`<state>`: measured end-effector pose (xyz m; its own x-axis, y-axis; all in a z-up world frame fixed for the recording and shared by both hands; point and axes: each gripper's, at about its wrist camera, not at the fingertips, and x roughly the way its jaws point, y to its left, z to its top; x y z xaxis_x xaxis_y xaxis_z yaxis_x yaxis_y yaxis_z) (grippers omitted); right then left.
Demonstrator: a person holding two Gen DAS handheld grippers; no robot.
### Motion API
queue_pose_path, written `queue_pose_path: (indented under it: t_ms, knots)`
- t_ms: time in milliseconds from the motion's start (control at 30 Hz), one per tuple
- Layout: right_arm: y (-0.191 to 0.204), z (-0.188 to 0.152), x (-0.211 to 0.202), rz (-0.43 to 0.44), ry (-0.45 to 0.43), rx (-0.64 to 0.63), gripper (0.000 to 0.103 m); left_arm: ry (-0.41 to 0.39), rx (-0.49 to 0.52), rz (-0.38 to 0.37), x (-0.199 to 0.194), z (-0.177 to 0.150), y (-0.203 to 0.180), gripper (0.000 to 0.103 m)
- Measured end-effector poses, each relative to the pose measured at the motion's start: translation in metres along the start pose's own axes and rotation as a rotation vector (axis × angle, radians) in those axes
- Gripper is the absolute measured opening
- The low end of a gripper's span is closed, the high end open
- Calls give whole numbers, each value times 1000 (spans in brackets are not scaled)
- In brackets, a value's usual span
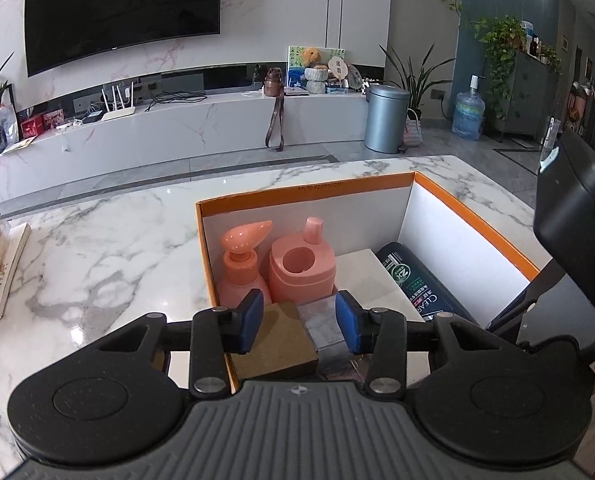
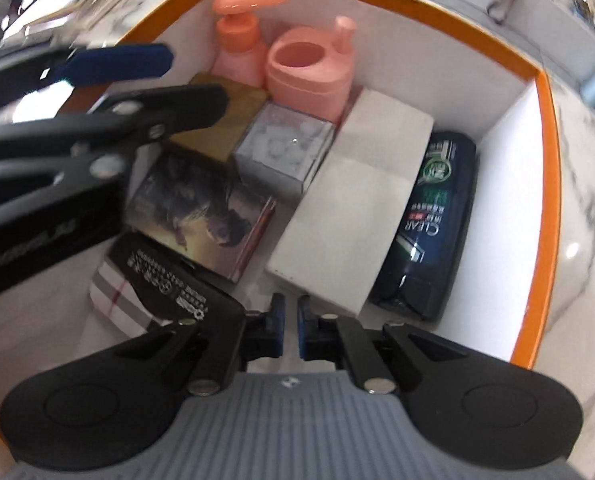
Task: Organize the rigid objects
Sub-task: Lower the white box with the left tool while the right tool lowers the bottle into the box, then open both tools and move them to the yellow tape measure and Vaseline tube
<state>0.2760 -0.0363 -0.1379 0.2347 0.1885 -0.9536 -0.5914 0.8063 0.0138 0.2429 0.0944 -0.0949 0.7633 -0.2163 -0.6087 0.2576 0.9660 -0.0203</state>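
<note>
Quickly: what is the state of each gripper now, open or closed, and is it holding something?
Left gripper: open above the brown box and grey box, gripping nothing.
Right gripper: nearly closed, a narrow gap between its pads, holding nothing.

The dark bottle (image 2: 429, 220) reads "CLEAR" and "2x"; other print is illegible.

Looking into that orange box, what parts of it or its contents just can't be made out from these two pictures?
- Left wrist view: the near part of the orange box is hidden behind the left tongs.
- Right wrist view: the checked item lies mostly under a black box; what it is cannot be told.
- Right wrist view: the left tongs are motion-blurred and cover the brown box.
- Right wrist view: the dark bottle shows small print too fine to read.
</note>
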Motion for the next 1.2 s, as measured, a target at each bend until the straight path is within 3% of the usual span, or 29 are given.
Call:
queue_pose_path:
  t_ms: [233, 300, 400, 500, 567, 733, 1000, 1200]
  knots:
    - [5, -10, -18, 1, -52, -10, 8, 1, 4, 3, 0, 0, 0, 50]
    - [7, -12, -26, -34, -67, -35, 8, 5, 14, 12, 0, 0, -1, 50]
    - [12, -12, -28, -133, -55, -136, 8, 5, 14, 19, 0, 0, -1, 48]
    - [16, -13, -17, -173, 23, -243, 9, 6, 17, 21, -1, -1, -1, 48]
    - [19, -12, -10, -205, 56, -321, 4, 8, 25, 25, 0, 0, -3, 48]
    - [31, -15, 5, -302, 64, -460, 2, 6, 21, 20, 0, 0, -3, 48]
    - [34, -20, -11, -253, 25, -422, 2, 0, 12, 12, 0, -1, -1, 48]
    - [22, -39, -81, -132, -206, -251, 3, 3, 22, 21, -1, 0, -3, 48]
